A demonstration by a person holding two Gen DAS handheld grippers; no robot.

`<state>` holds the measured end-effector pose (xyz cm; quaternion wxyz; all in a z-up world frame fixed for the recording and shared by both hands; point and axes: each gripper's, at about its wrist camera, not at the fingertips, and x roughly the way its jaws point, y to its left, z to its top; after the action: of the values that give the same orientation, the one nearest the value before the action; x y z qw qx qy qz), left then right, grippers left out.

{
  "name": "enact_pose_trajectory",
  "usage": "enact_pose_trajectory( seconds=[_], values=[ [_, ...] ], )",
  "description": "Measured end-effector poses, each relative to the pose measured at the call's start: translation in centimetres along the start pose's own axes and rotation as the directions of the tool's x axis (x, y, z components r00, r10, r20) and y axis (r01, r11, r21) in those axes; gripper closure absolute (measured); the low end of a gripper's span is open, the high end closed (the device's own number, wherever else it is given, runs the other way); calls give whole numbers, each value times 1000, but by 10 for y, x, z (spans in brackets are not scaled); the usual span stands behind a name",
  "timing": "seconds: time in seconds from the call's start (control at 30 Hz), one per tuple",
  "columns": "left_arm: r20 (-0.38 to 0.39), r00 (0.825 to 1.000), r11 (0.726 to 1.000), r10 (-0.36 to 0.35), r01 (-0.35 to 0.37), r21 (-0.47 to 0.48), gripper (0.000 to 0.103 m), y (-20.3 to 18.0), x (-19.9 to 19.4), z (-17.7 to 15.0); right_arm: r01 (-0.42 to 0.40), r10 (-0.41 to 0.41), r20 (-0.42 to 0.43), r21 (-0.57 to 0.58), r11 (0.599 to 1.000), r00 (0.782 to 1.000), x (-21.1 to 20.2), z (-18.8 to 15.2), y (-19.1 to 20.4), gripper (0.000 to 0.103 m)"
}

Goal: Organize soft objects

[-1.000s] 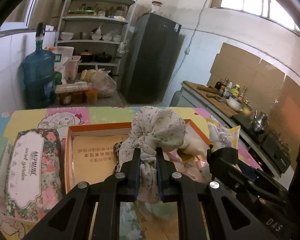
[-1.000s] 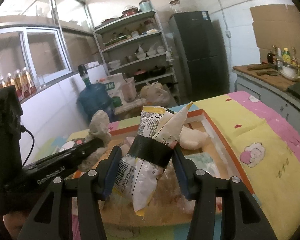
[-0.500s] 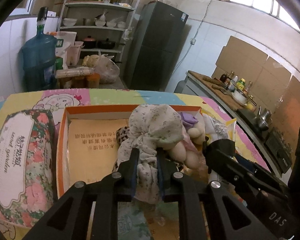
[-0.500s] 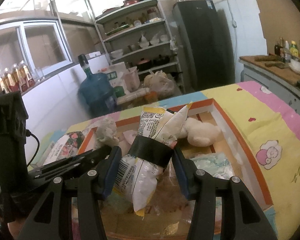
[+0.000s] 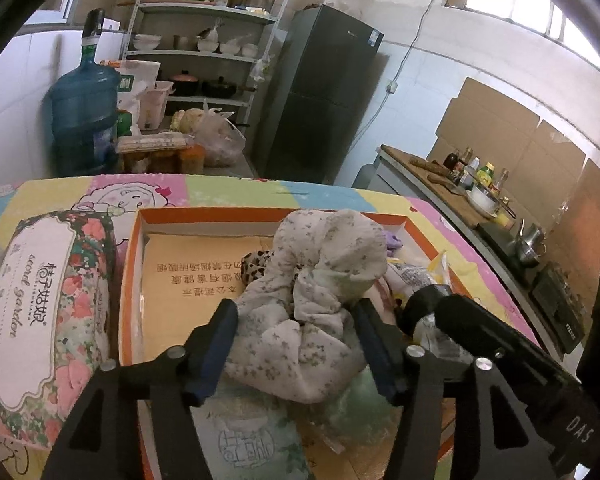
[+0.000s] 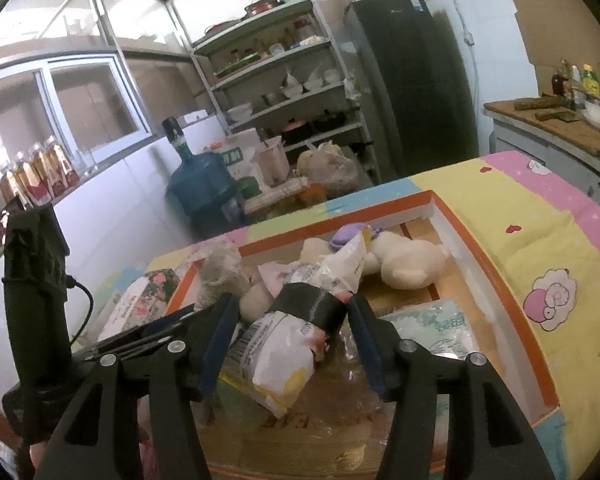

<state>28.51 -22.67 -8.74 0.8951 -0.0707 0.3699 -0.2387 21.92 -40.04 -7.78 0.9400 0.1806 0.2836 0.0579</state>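
Note:
A floral cloth bundle (image 5: 320, 272) rests in the orange-rimmed box (image 5: 260, 214), on a green tissue pack (image 5: 252, 440). My left gripper (image 5: 296, 344) straddles it with jaws opening wide, and neither pad presses on the cloth. In the right wrist view a snack bag with a black band (image 6: 300, 320) lies tilted on the box's contents. It sits between the opening jaws of my right gripper (image 6: 290, 340), with a gap on both sides. A white plush toy (image 6: 404, 260) and a purple item (image 6: 348, 236) lie further back in the box (image 6: 480, 248).
A floral tissue box (image 5: 40, 320) stands left of the orange box on the patterned cloth. Behind are a blue water jug (image 5: 84, 116), metal shelves (image 5: 204, 52), a dark fridge (image 5: 324, 92) and a counter with bottles and a stove (image 5: 500, 216) to the right.
The left jaws went from shut on the cloth bundle to wide apart, and the bundle settled into the box. The right jaws widened and the snack bag tipped down into the box.

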Motion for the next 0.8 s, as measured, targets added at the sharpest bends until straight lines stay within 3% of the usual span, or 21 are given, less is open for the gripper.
enact_pose_trajectory(
  seconds=[0.1,0.53,0.8],
  values=[
    [20,1000,1000,7,-8,14,31,-4,-5,-1,-2,2,18,1,1000,1000,-5,-1,1,43],
    [81,996,999,20,-23,30,31,-11,-31,-2,11,-10,73,-22,1000,997,-28,-2,11,43],
    [151,984,992,93,-104,67,31,-16,-65,-9,15,-9,105,-55,998,994,-48,-6,30,43]
  ],
)
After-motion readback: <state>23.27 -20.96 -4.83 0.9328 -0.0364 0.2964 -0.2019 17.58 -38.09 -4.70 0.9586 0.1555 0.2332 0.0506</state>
